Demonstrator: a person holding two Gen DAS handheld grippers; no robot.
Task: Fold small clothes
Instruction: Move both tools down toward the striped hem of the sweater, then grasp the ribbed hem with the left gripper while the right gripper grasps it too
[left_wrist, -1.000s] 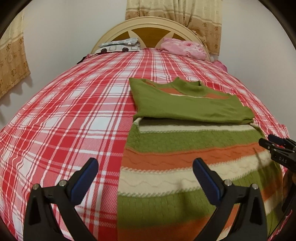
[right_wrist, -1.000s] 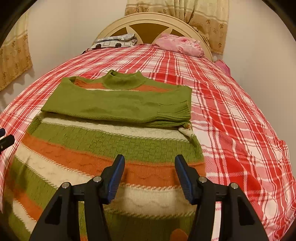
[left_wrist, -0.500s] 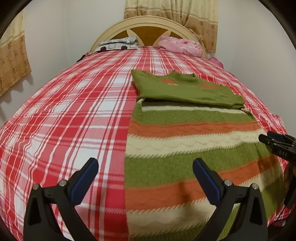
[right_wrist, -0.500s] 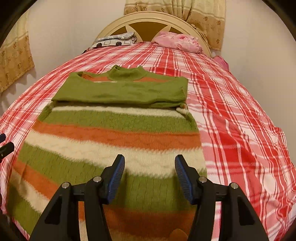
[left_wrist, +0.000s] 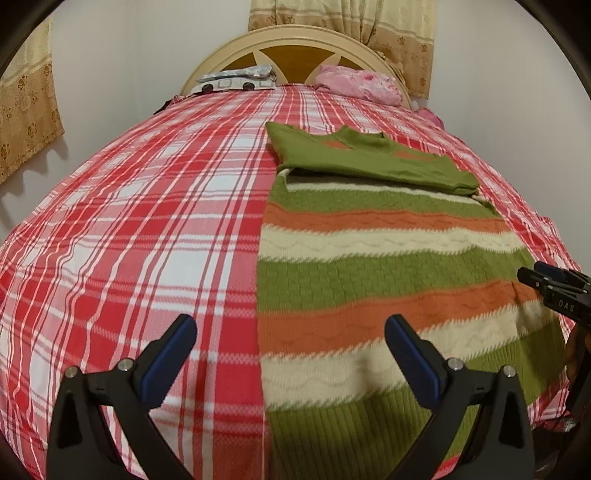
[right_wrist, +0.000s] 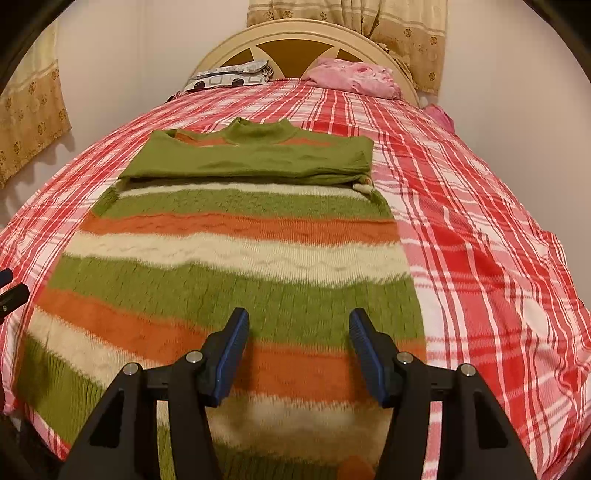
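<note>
A striped knit sweater (left_wrist: 388, 258) (right_wrist: 229, 266) in green, orange and cream lies flat on the bed, its green sleeves folded across the chest below the collar. My left gripper (left_wrist: 290, 332) hovers open above the sweater's lower left edge, one finger over the bedspread, the other over the knit. Over the lower right part of the sweater my right gripper (right_wrist: 298, 328) stands open, nothing between its blue pads (right_wrist: 232, 347). The right gripper's tips (left_wrist: 546, 280) also show at the right edge of the left wrist view.
A red, white and pink plaid bedspread (left_wrist: 129, 229) (right_wrist: 480, 240) covers the bed. By the cream headboard (left_wrist: 295, 40) lie a grey patterned pillow (left_wrist: 236, 79) and a pink bundle (left_wrist: 358, 83). Walls and curtains surround the bed.
Both grippers have drawn back toward the foot of the bed, from the middle stripes to near the sweater's hem. More of the lower sweater is in view. Both stayed open.
</note>
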